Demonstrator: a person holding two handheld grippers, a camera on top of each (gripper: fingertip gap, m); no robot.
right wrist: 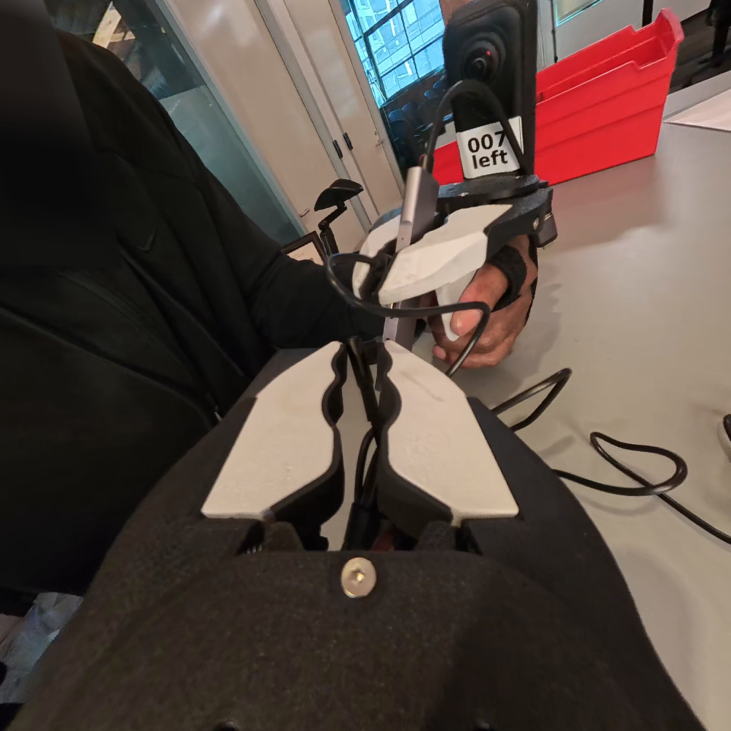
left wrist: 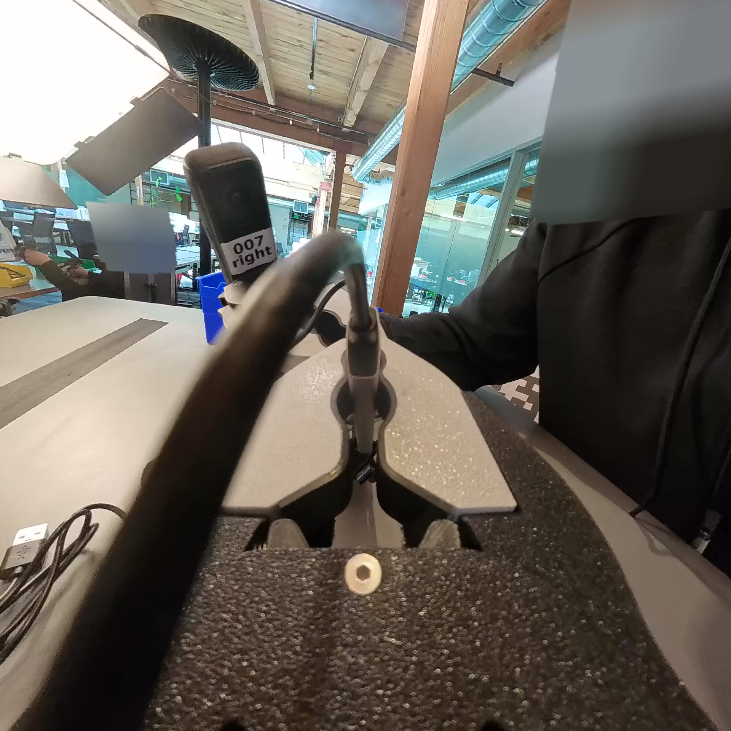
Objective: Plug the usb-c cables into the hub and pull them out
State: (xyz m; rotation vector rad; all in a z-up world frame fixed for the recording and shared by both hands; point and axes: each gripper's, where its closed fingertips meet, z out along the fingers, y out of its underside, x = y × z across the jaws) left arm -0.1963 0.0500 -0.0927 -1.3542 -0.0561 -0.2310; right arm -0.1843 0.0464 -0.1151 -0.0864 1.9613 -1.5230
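Note:
My left gripper (left wrist: 362, 356) is shut on a thin grey hub (left wrist: 360, 375) held on edge between its fingers. The hub's thick black lead (left wrist: 237, 387) loops from its top, blurred, close to the lens. In the right wrist view, the left gripper (right wrist: 374, 285) holds the hub (right wrist: 415, 209) upright above the table. My right gripper (right wrist: 362, 352) is shut on a black USB-C cable plug (right wrist: 362, 379). The plug's tip points at the hub's lower end (right wrist: 395, 328). Whether it is seated in a port is hidden. The right gripper's camera (left wrist: 233, 213) shows behind the hub.
A grey table (right wrist: 593, 277) carries loose black cable loops (right wrist: 633, 455) and a bundled USB-A cable (left wrist: 35, 553). A red bin (right wrist: 593, 99) stands at the back. A blue bin (left wrist: 211, 308) sits beyond the table. A person's black jacket (left wrist: 633, 356) is close by. My left and right fingertips are right by each other.

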